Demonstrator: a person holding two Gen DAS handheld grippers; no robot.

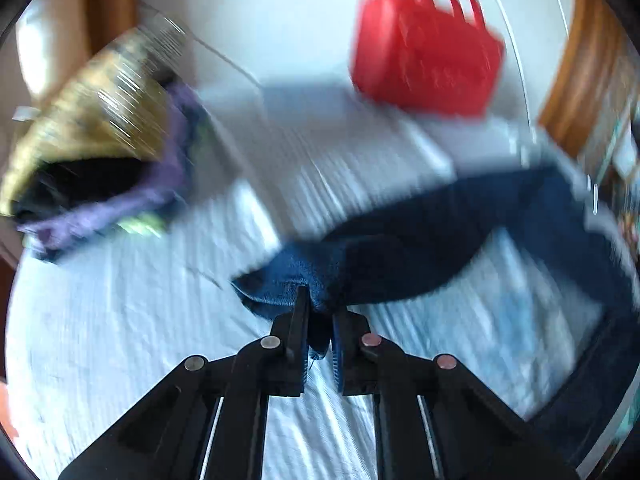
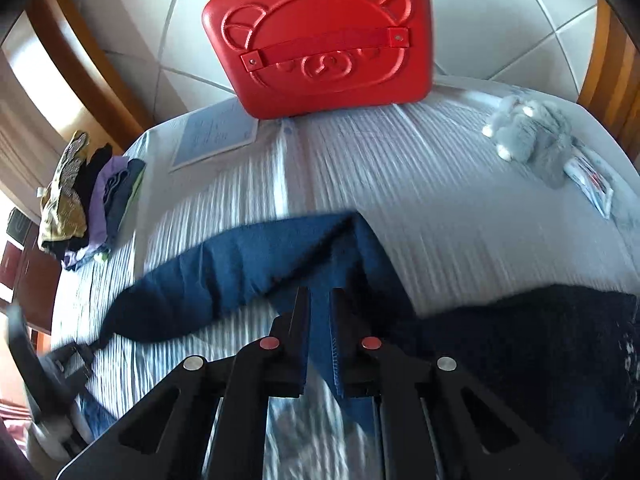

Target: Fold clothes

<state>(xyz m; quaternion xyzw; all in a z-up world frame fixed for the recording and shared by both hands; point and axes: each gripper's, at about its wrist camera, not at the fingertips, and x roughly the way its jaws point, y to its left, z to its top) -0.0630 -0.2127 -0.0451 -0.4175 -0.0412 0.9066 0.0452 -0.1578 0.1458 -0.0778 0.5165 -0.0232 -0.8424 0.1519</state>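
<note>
The left gripper (image 1: 320,304) has its jaws clenched on a bunched corner of the blue garment (image 1: 400,248), which stretches away to the right across the striped bed cover (image 1: 120,320). The left wrist view is heavily smeared, so the cloth's far end is only a dark band. The right gripper (image 2: 320,300) likewise grips a fold of the same blue garment (image 2: 240,268), the fabric running down between its nearly closed jaws.

Only the right wrist view shows detail: the red case (image 2: 320,36) carries an embossed bear face and a strap, and stands at the far edge of the bed (image 2: 400,168), with a pale sheet of paper (image 2: 216,132) lying just beside it. A grey plush toy (image 2: 532,136) lies to the far right, near a small packet (image 2: 592,184). A black knitted cloth (image 2: 540,340) lies at the right, close to the garment. The left gripper appears there as a dark blur at the lower left.

Both views show the pile of folded clothes (image 1: 100,160), gold, black and purple, on the bed's left side, well apart from the garment. In the left view the red case (image 1: 428,48) is a blurred shape.
</note>
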